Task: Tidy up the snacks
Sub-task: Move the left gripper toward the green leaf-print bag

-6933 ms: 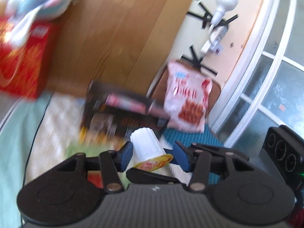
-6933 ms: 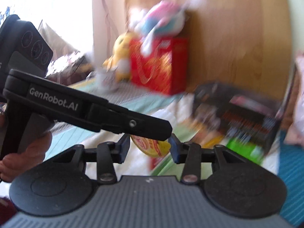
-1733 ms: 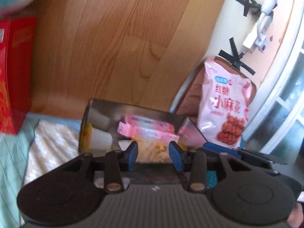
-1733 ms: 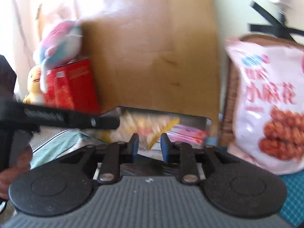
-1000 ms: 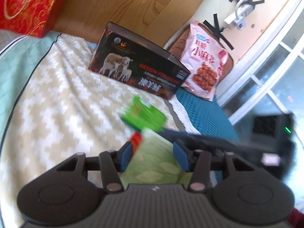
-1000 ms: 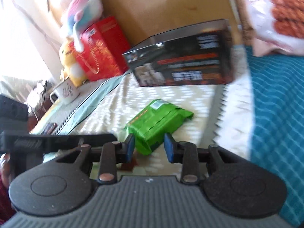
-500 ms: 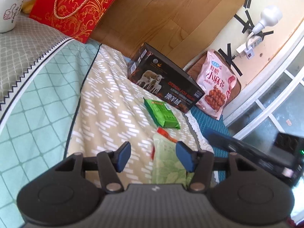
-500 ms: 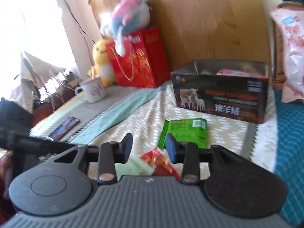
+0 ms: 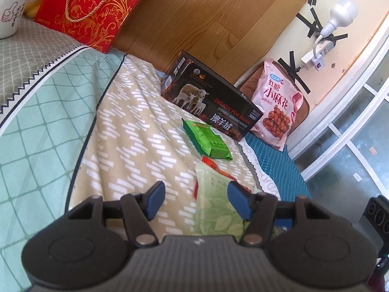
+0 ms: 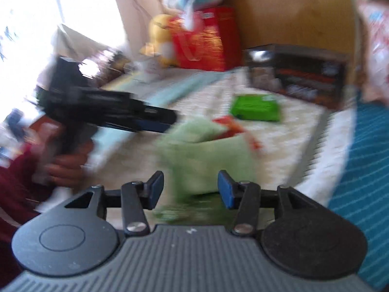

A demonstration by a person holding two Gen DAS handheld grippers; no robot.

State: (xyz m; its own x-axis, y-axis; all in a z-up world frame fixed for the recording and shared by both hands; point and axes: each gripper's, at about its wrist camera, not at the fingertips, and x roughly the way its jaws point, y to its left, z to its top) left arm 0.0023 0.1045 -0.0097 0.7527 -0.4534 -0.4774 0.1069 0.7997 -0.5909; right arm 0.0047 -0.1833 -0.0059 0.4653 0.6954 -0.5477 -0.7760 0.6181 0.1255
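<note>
Left claw gapes wide, empty. A pale green packet lies under its right finger, long axis running ahead toward the green pack and black box. Bare bedspread lies left. Right claw, blurred, spread, straddles that packet.

Counted on the bedspread: one black box at 12 o'clock; one bright green packet just before it; one pale green packet nearest, atop one red wrapper; one pink snack bag at 2 o'clock; one red gift bag and one mug at 10 o'clock.
</note>
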